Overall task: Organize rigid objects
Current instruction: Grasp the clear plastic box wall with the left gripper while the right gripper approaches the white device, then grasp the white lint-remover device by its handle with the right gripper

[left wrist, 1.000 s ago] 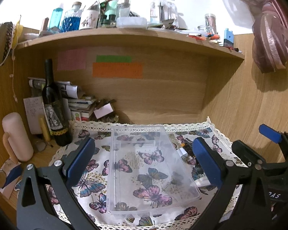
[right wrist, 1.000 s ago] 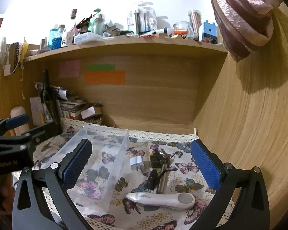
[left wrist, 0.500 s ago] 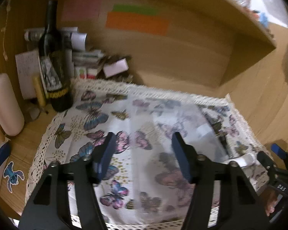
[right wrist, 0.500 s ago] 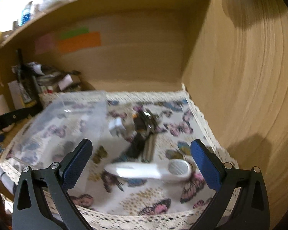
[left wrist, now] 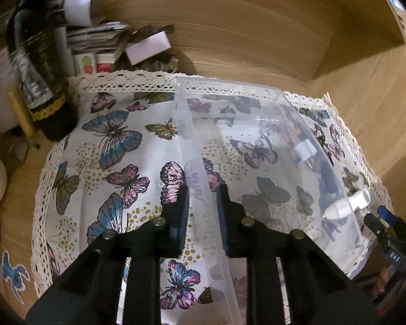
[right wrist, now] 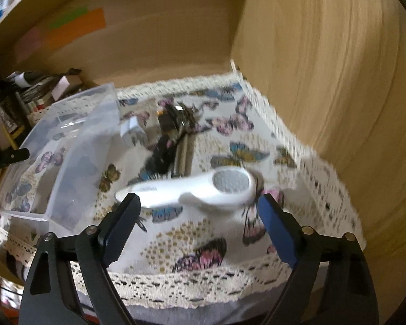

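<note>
A clear plastic box (left wrist: 257, 162) stands empty on the butterfly cloth (left wrist: 116, 140). My left gripper (left wrist: 201, 211) straddles the box's left wall. Its jaws are closing, and a narrow gap still shows at the left pad. The box (right wrist: 67, 146) sits left of a white hand-held device (right wrist: 192, 189) that lies flat on the cloth. My right gripper (right wrist: 196, 205) is low over that device, one fingertip near each end. Its jaws are wide and closing, with no pad touching it. Behind the device lie a white plug (right wrist: 131, 131) and a dark pile of small metal items (right wrist: 176, 124).
A dark wine bottle (left wrist: 38, 62) stands at the cloth's back left corner beside stacked books and papers (left wrist: 94, 40). Wooden walls close in the back (left wrist: 257, 27) and the right side (right wrist: 338, 81). The cloth's lace edge (right wrist: 203, 279) hangs over the front.
Both grippers have dropped and tipped down toward the cloth. The left jaws went from wide open to narrow around the box's left wall. The right gripper came close over the white device, its jaws slightly narrower.
</note>
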The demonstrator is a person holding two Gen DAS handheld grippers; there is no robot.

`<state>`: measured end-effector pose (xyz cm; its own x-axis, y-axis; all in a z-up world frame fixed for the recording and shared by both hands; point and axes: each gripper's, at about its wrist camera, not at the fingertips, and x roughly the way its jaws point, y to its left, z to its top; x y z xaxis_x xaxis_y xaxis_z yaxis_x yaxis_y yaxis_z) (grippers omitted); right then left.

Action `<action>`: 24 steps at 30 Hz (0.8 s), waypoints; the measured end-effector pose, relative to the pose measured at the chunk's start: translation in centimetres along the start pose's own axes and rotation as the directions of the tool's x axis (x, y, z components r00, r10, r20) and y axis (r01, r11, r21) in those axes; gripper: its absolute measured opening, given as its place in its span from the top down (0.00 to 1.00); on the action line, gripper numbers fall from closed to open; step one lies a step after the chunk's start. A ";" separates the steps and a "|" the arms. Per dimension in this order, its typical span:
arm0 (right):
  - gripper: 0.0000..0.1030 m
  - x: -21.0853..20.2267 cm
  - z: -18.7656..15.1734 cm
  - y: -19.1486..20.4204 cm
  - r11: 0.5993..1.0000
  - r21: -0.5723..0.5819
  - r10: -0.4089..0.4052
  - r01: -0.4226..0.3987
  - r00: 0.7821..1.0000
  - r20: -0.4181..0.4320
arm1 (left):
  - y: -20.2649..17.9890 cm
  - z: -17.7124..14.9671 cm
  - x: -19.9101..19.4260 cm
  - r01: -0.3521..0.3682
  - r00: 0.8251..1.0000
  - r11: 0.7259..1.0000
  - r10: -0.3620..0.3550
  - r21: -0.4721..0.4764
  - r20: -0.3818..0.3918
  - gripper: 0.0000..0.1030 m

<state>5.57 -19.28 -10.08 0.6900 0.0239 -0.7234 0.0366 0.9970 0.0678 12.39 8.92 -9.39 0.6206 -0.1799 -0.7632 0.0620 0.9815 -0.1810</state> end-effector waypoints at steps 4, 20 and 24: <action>0.17 1.3 -0.4 -0.9 0.996 0.088 0.035 -0.028 0.997 -0.075 | -0.2 0.2 0.3 0.011 1.000 0.999 -0.011 0.031 -0.002 0.86; 0.20 6.5 3.1 -1.2 0.993 0.113 0.049 -0.033 0.989 -0.138 | 0.4 0.2 0.3 0.058 0.998 0.998 -0.059 0.039 0.009 0.85; 0.22 8.6 3.9 -0.9 0.996 0.085 0.022 -0.010 0.988 -0.150 | 0.4 0.2 0.3 0.056 0.998 0.998 -0.056 0.042 0.010 0.85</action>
<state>14.30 -20.26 -13.70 0.5740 0.0569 -0.8169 0.0915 0.9869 0.1330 12.72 9.23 -9.54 0.6242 -0.2342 -0.7454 0.1294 0.9718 -0.1969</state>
